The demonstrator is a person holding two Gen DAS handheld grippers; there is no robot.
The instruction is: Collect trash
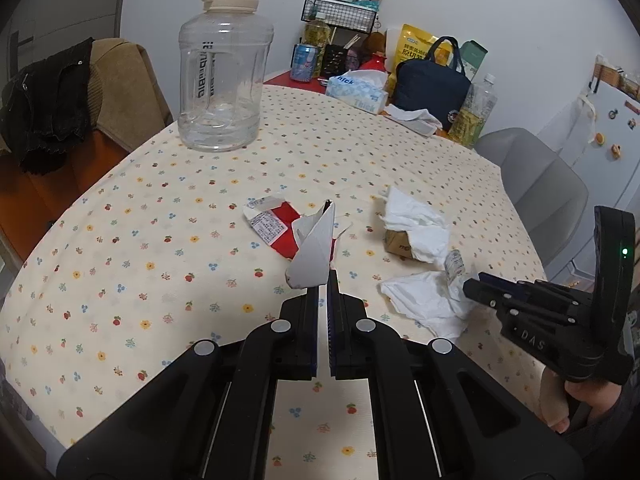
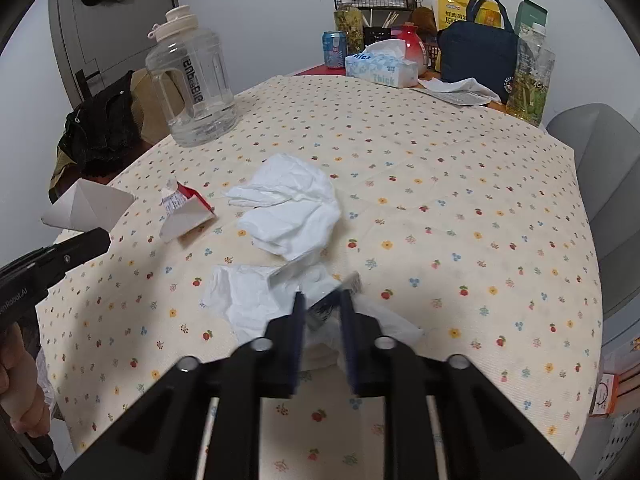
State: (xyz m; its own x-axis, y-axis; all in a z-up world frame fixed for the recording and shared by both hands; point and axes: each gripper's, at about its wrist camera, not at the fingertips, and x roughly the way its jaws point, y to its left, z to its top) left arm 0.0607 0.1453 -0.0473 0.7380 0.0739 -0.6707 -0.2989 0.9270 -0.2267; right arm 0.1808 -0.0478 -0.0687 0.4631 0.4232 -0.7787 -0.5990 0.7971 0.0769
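My left gripper [image 1: 323, 280] is shut on a folded white paper scrap [image 1: 312, 258] and holds it above the tablecloth; it also shows in the right wrist view [image 2: 86, 206]. A torn red and white wrapper [image 1: 272, 226] lies on the table beyond it. My right gripper [image 2: 322, 300] has its jaws around a small crushed clear plastic bottle [image 2: 328, 298], which lies on a crumpled white tissue [image 2: 248, 296]. A second crumpled tissue [image 2: 294, 208] covers a small brown box [image 1: 398, 242]. The right gripper shows at the right of the left wrist view [image 1: 478, 284].
A big clear water jug [image 1: 224, 76] stands at the far left of the table [image 1: 160, 208]. At the back are a tissue box [image 1: 356, 94], a navy bag [image 1: 430, 84], a can [image 1: 304, 62], bottles and a wire rack. A grey chair [image 1: 536, 184] stands at the right.
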